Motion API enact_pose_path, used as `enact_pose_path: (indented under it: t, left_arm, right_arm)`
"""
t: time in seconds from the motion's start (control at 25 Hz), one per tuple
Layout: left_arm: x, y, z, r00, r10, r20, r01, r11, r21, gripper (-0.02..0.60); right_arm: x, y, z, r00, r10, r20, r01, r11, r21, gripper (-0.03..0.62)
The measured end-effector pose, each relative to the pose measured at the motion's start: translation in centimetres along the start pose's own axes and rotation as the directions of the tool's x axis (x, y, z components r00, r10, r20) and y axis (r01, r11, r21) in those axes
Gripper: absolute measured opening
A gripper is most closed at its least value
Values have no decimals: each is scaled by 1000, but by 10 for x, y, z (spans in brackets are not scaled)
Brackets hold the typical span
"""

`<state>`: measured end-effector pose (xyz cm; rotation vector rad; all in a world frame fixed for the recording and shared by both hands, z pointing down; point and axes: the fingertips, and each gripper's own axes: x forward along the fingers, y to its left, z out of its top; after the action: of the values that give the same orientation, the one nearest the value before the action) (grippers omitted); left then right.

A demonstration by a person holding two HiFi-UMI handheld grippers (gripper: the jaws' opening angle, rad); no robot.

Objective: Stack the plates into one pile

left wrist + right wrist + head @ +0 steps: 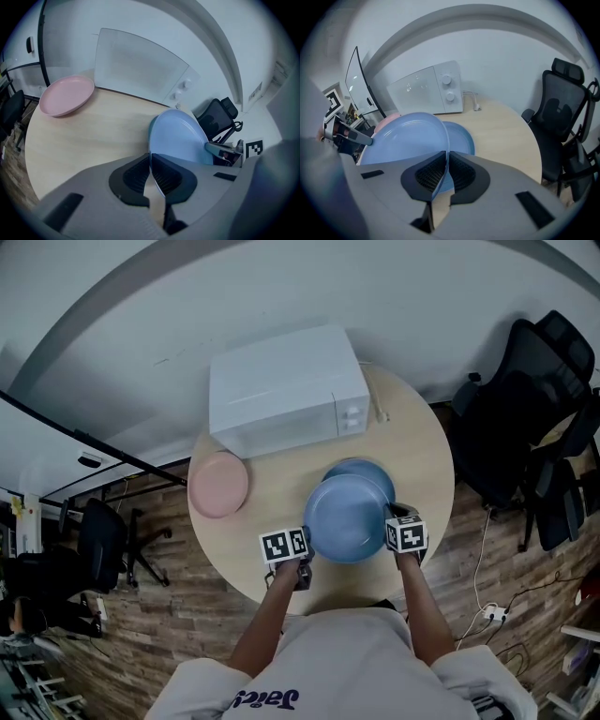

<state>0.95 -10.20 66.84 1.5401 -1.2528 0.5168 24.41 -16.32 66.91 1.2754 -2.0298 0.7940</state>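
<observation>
You hold the upper blue plate (345,517) in front of the microwave (286,390). Your left gripper (151,159) is clamped on the plate's left rim and your right gripper (445,157) on its right rim. The plate hangs partly over the second blue plate (367,469), which lies on the table (422,456). The pink plate (218,484) lies by the microwave's front left corner.

Blue lettering on the person's shirt (267,698) stayed unreadable. Square black-and-white markers stood on the left gripper's cube (284,544) and the right gripper's cube (406,535).
</observation>
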Motion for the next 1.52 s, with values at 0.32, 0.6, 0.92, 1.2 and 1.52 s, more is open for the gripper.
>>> enact_pose_path:
  t: [0.32,0.6,0.92,1.2,1.52]
  left_arm:
    - [23,-11,12,1000,17,-15,-17,1000,26,23]
    - [40,-15,23,999,36,-13,-36,999,41,23]
    - [58,-20,23,998,51,-37,-47,994,96,25]
    - [70,-19,22,993,105,-47,-98,985,140,25]
    - [84,-14,26,994,97,-41,-92,988,122,26]
  right_arm:
    - [18,-23,12,999,-7,-34,6,1000,-10,34]
    - [33,-37,20,999,-11,-48,10,1000,-14,34]
    - [45,-51,20,998,-30,-63,30,1000,-7,33]
    - [54,-60,16,997,-36,-69,36,999,-2,31]
    - [63,-52,21,998,-17,-58,15,1000,-27,23]
